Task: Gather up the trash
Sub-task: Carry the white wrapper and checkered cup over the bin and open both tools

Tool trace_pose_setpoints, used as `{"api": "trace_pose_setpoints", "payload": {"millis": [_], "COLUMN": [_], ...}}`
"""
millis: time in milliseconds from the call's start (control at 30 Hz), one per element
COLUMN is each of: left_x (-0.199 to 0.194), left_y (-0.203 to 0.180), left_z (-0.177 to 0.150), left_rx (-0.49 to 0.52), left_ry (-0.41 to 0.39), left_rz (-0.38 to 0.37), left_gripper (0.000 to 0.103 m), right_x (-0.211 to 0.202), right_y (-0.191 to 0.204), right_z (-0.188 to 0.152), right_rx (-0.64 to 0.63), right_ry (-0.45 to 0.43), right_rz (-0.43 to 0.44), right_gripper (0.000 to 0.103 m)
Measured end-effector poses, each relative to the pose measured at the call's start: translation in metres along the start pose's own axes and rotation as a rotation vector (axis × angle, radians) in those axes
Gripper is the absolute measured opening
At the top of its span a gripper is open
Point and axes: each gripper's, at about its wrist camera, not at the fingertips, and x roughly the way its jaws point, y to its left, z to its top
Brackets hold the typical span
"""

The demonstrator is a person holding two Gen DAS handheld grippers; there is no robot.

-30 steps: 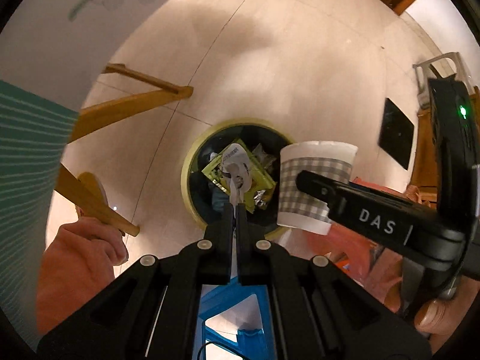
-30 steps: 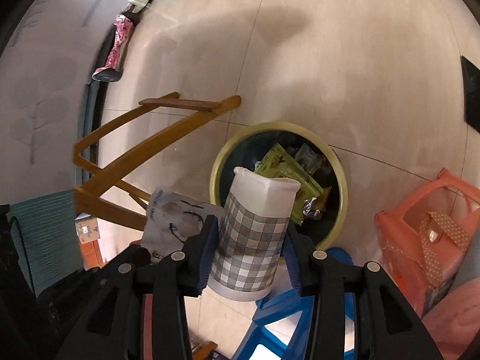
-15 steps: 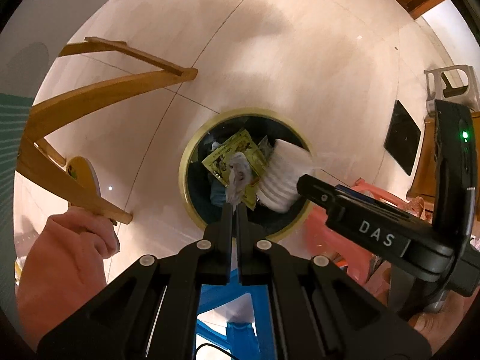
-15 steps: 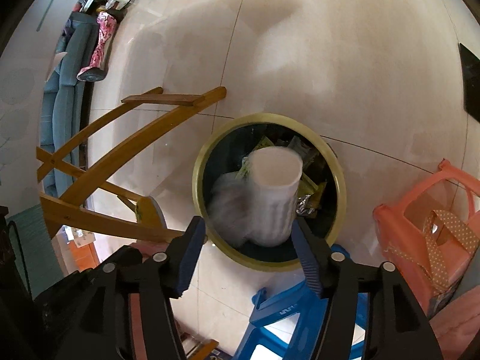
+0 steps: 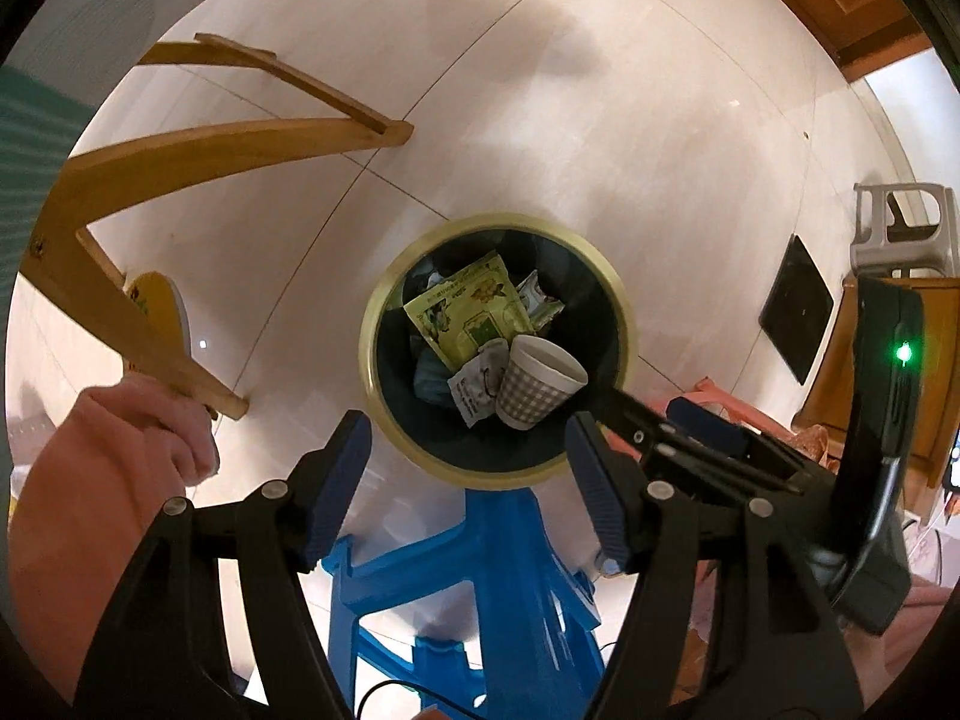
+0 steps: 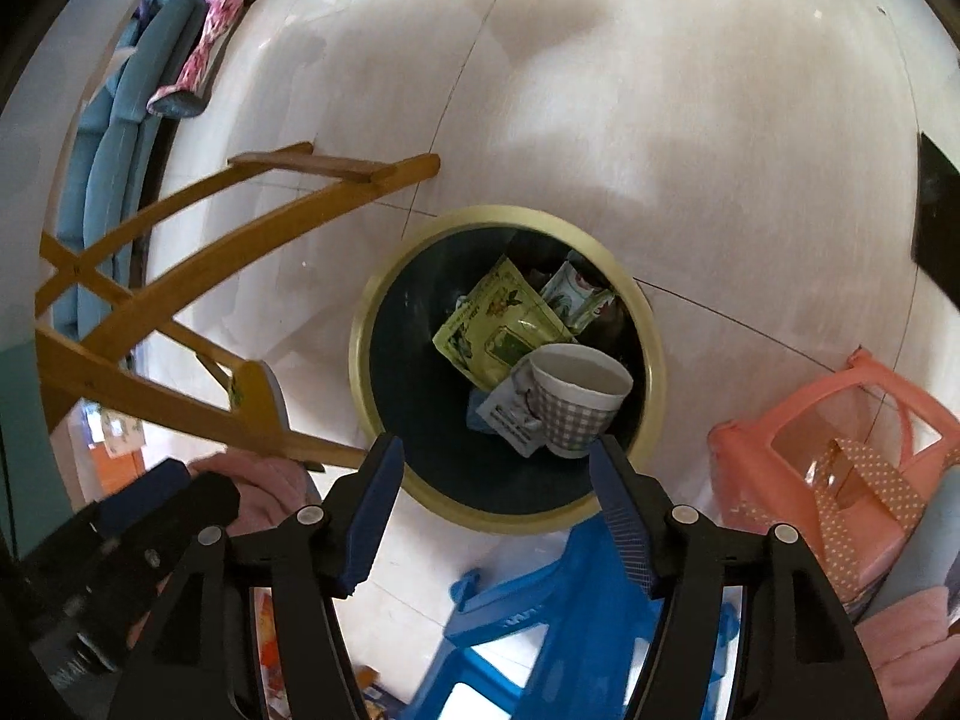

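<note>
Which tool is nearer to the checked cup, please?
Right: the right tool hangs just above the checked cup, the left tool farther to its side. Both have just been opening, nothing between their jaws.

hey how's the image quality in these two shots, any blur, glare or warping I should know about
Left wrist: heavy fisheye bending with black corners; floor evenly lit, one soft shadow near the top; bin interior dark, but cup sharp; stool slightly soft. Right wrist: same warp; mild sheen and broad shadows on the floor; cup crisp; picture edges, including the sofa, smeared.
</note>
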Motion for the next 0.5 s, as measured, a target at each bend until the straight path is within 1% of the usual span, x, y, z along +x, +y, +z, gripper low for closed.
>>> {"api": "trace_pose_setpoints", "payload": {"millis": [233,500], "left_x": [-0.003,-0.026], "left_y": [0.0,-0.007], "left_z": [-0.013,-0.032], "left_rx": [-0.022,-0.032], "left_ry": [0.024,-0.001], "left_rz": [0.005,0.007], "left_gripper": [0.064,0.064], "right_x": [-0.016,-0.048], "right_y": [0.004,-0.008], "right_z": [-0.002,-0.01], "right_rx": [-0.027,-0.005], "right_ry": [-0.015,-0.045], "right_rz": [-0.017,-0.035], "right_gripper": [0.066,0.066]}}
